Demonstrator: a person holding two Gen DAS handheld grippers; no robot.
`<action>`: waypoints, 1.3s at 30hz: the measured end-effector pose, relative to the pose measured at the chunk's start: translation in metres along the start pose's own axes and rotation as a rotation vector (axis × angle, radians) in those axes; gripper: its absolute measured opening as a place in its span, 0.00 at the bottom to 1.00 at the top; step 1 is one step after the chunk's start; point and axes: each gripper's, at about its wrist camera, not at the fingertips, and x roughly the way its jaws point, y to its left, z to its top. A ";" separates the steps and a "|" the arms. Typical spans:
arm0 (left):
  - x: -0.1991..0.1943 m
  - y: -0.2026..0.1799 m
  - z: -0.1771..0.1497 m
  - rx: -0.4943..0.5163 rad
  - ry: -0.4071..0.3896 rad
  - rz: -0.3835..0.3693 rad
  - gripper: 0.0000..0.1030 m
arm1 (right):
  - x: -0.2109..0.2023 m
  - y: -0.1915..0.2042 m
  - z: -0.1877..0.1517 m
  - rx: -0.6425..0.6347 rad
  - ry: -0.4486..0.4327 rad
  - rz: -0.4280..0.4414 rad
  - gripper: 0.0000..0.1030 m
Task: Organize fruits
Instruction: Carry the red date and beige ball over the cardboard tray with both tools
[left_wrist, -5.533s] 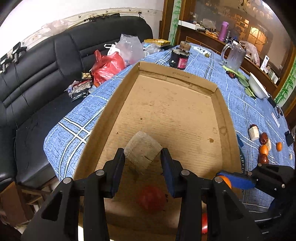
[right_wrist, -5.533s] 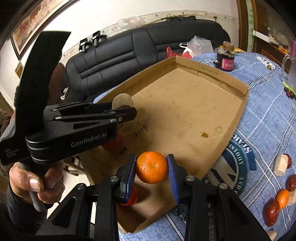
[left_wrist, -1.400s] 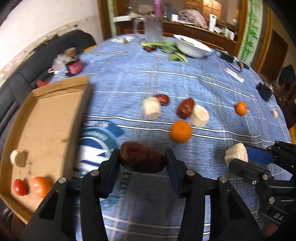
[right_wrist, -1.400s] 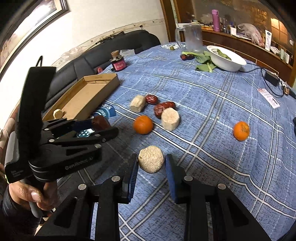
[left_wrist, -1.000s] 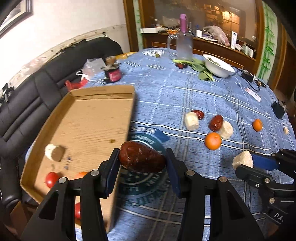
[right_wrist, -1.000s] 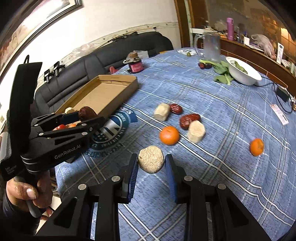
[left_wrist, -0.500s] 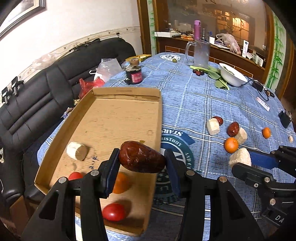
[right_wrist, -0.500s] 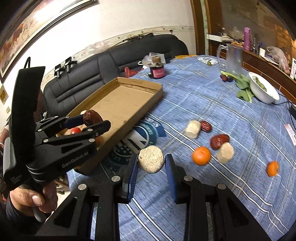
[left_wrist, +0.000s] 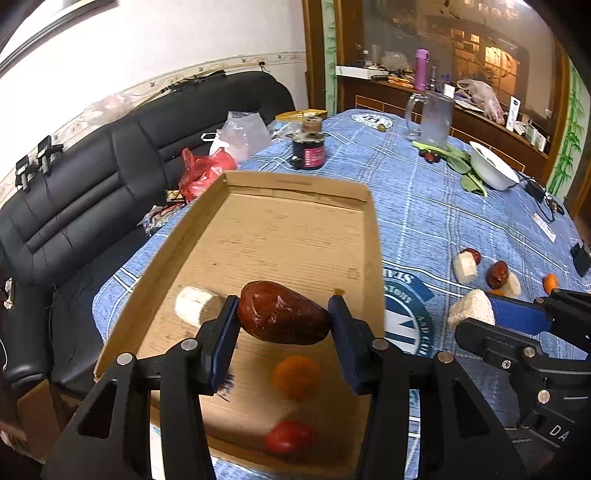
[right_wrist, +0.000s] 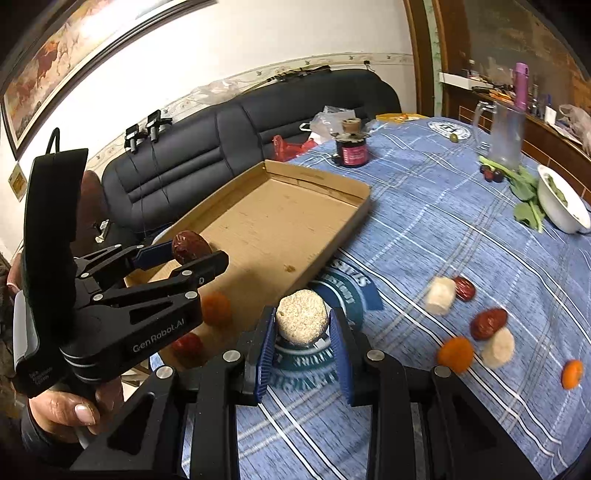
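Dark-red wrinkled date (left_wrist: 282, 313) sat clamped in our left gripper (left_wrist: 283, 334) above the shallow cardboard tray (left_wrist: 373, 236); our right gripper (right_wrist: 302, 345) clasped a beige round cake (right_wrist: 302, 322) over the table (right_wrist: 424, 229).

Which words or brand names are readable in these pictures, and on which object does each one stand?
"GenRobot.AI": side of the left gripper.
"DA": cut-off letters on the right gripper body.
Round emblem on the tablecloth: lettering upside down, not readable.
Red label on the dark jar: too small to read.
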 end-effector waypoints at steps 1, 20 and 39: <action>0.002 0.004 0.001 -0.007 0.003 -0.002 0.45 | 0.003 0.002 0.002 -0.002 0.002 0.004 0.28; 0.042 0.066 0.039 -0.131 0.077 -0.032 0.45 | 0.063 0.027 0.049 -0.032 0.048 0.076 0.28; 0.100 0.055 0.047 -0.062 0.250 0.002 0.46 | 0.131 0.048 0.035 -0.107 0.187 0.070 0.29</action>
